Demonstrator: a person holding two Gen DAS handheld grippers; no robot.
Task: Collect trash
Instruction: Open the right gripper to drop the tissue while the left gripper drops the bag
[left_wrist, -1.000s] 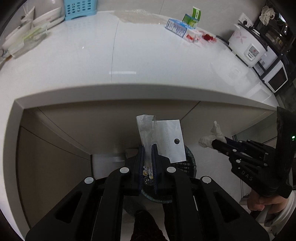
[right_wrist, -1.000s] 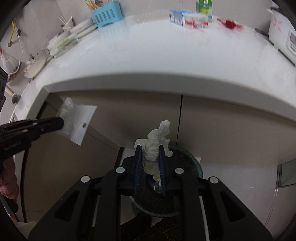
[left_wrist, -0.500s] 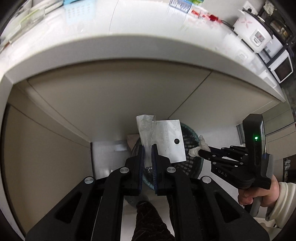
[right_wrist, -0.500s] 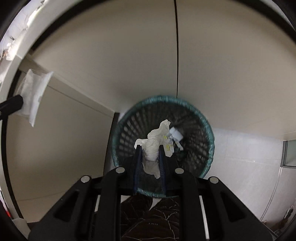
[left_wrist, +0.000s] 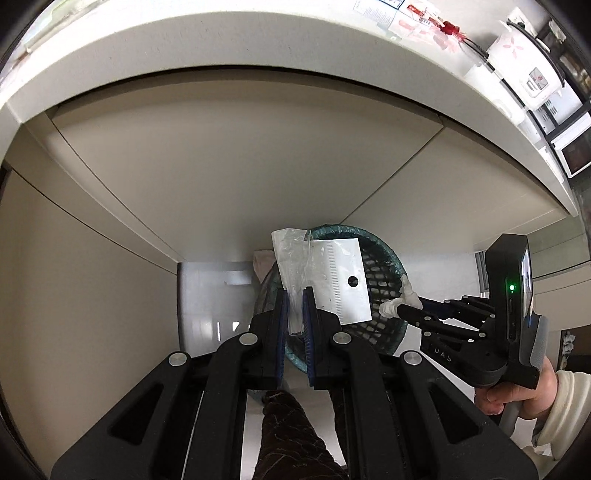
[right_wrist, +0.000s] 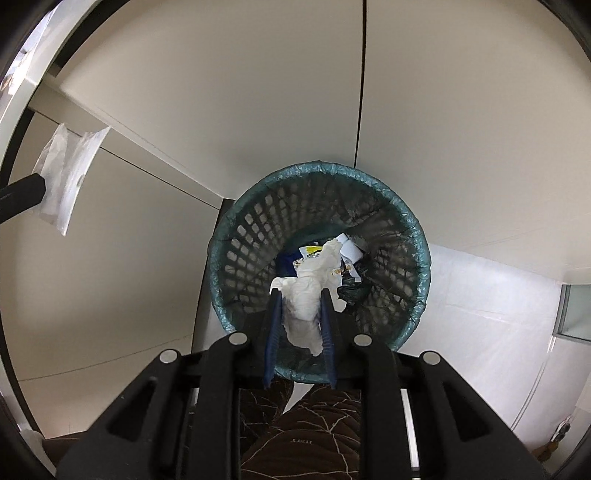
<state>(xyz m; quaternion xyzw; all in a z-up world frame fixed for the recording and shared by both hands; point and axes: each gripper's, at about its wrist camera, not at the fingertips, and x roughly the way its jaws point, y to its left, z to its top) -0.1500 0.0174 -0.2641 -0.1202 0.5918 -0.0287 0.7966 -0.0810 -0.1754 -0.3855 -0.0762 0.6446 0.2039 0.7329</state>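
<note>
Right wrist view: right gripper (right_wrist: 300, 300), jaws just opening, loosely flanks a soft, light tissue (right_wrist: 306, 302) above the bin (right_wrist: 417, 236). Left gripper (left_wrist: 294, 301) pinches a thin, slippery bag (left_wrist: 325, 280); grip its edge.

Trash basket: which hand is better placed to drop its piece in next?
Right. The right gripper points straight into the teal-lined trash basket, and its jaws have just been opening around the crumpled tissue. The left gripper, shut on a clear plastic wrapper, sits nearer the rim.
</note>
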